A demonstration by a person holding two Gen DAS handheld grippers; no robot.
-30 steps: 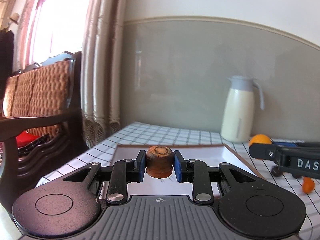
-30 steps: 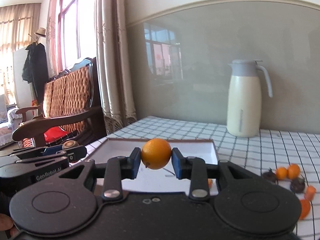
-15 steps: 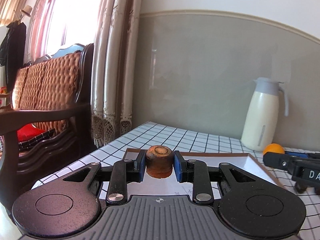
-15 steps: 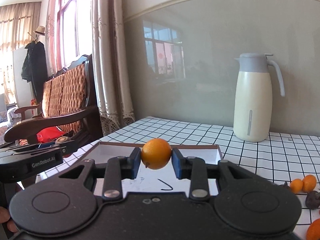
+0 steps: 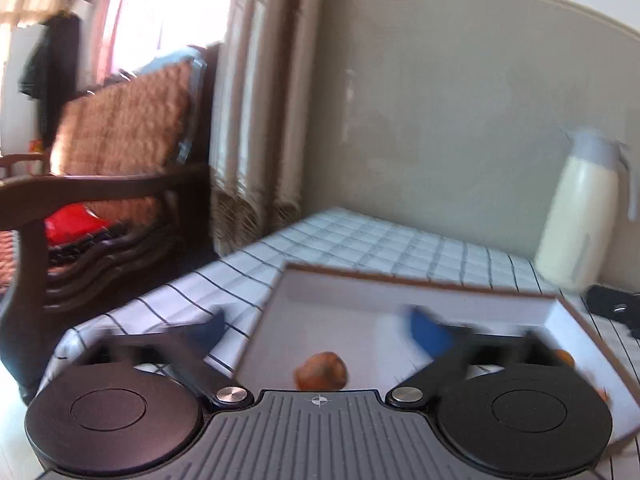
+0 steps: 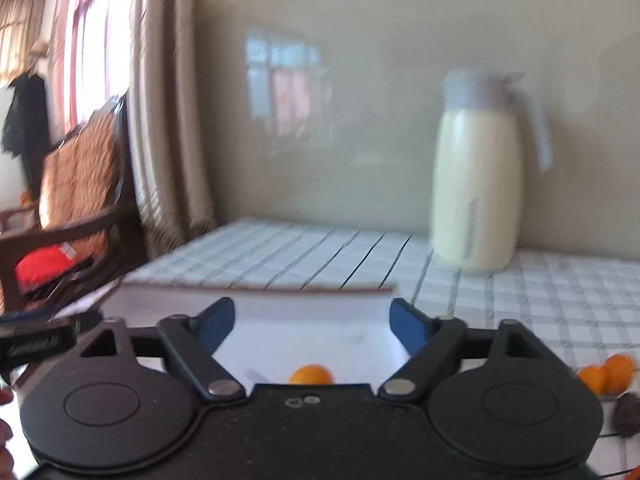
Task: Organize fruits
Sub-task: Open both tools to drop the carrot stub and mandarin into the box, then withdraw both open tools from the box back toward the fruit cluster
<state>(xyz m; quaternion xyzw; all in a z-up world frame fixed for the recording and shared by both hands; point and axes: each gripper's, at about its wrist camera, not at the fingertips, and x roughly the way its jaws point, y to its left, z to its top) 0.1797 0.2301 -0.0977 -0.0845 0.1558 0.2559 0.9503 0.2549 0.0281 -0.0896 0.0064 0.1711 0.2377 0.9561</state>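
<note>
left gripper [image 5: 320, 326], black ribbed body, two round black discs, silver pivot screws, blue finger pads [image 5: 426, 330], right gripper [image 6: 312, 320] alike

- Nothing readable from either of my wrist views; everything is motion-blurred.
- My left gripper's [image 6: 38, 344] side carries light lettering, smeared past reading.
- The thermos jug [image 6: 476, 196] bears a small illegible mark.

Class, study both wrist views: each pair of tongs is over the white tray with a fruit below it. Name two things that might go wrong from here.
1. The left tongs are opening; the brown fruit is free and may roll around the tray.
2. The right tongs are opening too; the orange fruit may bounce or roll.
</note>
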